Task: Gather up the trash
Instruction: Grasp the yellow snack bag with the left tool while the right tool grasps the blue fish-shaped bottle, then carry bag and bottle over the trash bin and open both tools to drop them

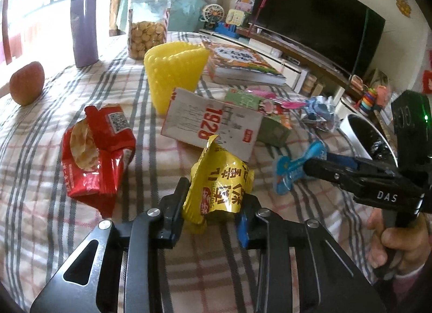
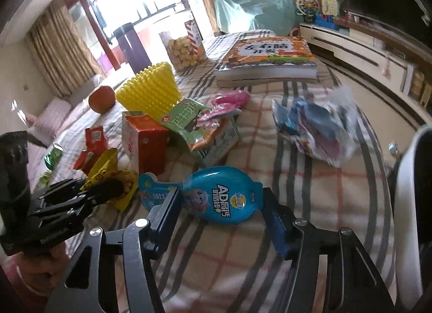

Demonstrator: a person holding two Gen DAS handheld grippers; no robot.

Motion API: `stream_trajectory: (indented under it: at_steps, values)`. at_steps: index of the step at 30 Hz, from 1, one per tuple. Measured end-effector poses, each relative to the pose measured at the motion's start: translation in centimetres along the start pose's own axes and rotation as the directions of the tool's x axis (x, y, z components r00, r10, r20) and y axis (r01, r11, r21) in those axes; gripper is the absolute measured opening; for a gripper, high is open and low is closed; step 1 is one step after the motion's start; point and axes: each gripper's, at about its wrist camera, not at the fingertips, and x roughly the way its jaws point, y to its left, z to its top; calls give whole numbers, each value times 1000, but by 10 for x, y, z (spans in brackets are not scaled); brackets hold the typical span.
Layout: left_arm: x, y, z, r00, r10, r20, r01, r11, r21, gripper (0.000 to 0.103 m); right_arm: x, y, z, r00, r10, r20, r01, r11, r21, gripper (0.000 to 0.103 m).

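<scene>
A yellow snack wrapper (image 1: 218, 186) stands crumpled between the fingers of my left gripper (image 1: 213, 205), whose pads press on both its sides above the plaid tablecloth (image 1: 151, 245). The right wrist view shows that same left gripper (image 2: 108, 188) on the yellow wrapper (image 2: 102, 172) at the left. A blue fish-shaped pouch (image 2: 224, 199) lies across my right gripper (image 2: 220, 205), and both pads touch its edges. In the left wrist view the right gripper (image 1: 307, 164) comes in from the right, on the blue pouch (image 1: 286, 175).
A red cracker packet (image 1: 94, 151), a white carton (image 1: 210, 124), a yellow foam sleeve (image 1: 172, 75) and a green packet (image 2: 186, 121) lie mid-table. Crumpled blue wrappers (image 2: 318, 129) lie right. An apple (image 1: 27, 86), jar (image 1: 147, 26), flask (image 1: 83, 26) and book (image 1: 243, 61) stand behind. A white bin (image 1: 361, 134) stands beside the table's right edge.
</scene>
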Motion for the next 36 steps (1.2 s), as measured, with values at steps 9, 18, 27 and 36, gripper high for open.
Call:
stream_trajectory:
  at_steps: [9,18,27,36]
  values:
    - [-8,-31,-11,998,-70,-9,70,997,28,29,-46,-19,-29,998,-19,57,14,995,94,61]
    - [-10,-83,-10,987,-157,-18,158,982,100,28,-91,-43,-45,990,-76,116,56,984,168,61]
    - [-6,-122,-7,977,-208,-34,211,966,150,28,-123,-76,-59,980,-139,144,102,966,237,61]
    - [1,-153,0,970,-238,-42,241,952,190,28,-146,-104,-66,968,-185,169,131,950,284,61]
